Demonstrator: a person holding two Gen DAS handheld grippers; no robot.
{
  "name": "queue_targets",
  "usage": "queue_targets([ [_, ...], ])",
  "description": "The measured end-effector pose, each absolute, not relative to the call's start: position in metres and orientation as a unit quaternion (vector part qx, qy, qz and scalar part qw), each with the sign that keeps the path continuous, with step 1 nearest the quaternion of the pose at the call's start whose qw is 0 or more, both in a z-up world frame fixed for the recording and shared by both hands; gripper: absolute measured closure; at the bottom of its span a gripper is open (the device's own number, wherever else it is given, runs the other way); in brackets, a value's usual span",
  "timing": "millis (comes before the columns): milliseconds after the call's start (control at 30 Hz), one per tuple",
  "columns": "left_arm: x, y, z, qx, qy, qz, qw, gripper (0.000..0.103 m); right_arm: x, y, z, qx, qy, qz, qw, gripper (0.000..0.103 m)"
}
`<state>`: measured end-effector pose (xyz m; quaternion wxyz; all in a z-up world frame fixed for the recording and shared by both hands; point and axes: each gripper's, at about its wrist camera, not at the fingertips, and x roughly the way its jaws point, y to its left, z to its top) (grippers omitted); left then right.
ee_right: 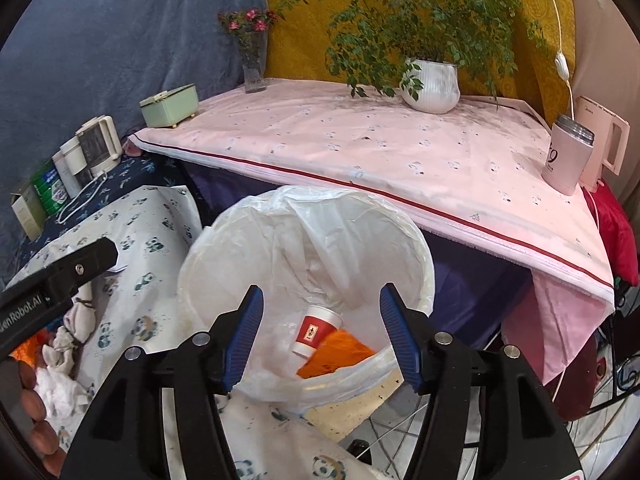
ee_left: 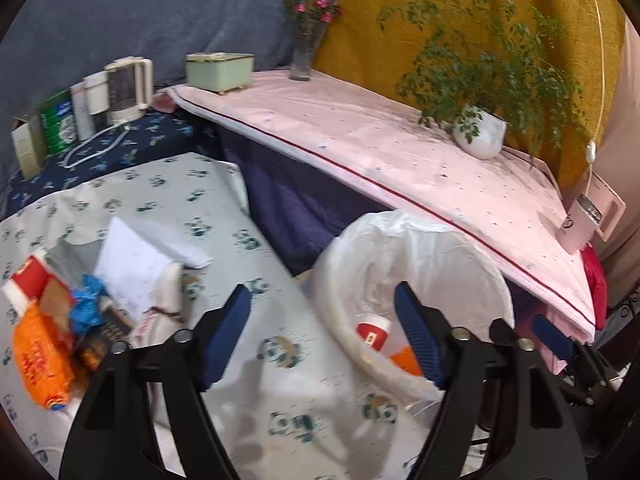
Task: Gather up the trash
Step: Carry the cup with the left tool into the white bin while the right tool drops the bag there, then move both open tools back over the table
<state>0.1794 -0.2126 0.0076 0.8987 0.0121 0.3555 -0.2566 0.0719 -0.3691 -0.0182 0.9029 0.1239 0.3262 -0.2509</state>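
Hovering over the lined bin, both grippers empty, jaws apart.

Right gripper [ee_right: 320,334] hangs above the mouth of the white bin [ee_right: 416,240], nothing between its blue pads; straight below and ahead, a red paper cup [ee_right: 316,331] lies tilted inside on an orange wrapper [ee_right: 340,354]. Left gripper [ee_left: 322,338] stands spread wide and empty above the panda-print cloth [ee_left: 224,216], the bin rim just off its right finger. Remaining trash sits to its left on that cloth: orange packet [ee_left: 38,364], red-and-white carton [ee_left: 28,280], crumpled blue scrap [ee_left: 88,308], white paper [ee_left: 136,268]. Edges: the pink-covered table [ee_right: 360,148] overhangs the bin's far side; the panda cloth's edge runs just beside the bin's left. Open cloth lies between the trash pile and the bin.
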Motion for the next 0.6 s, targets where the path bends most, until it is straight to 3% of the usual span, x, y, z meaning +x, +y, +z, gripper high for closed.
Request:
queue_targets([
  [600, 0.153, -0.042, 0.000, 0.019, 0.367, -0.082, 0.926, 0.016, 0.077, -0.226, 0.002, 0.076, 0.333, -0.148, 0.928, 0.042],
])
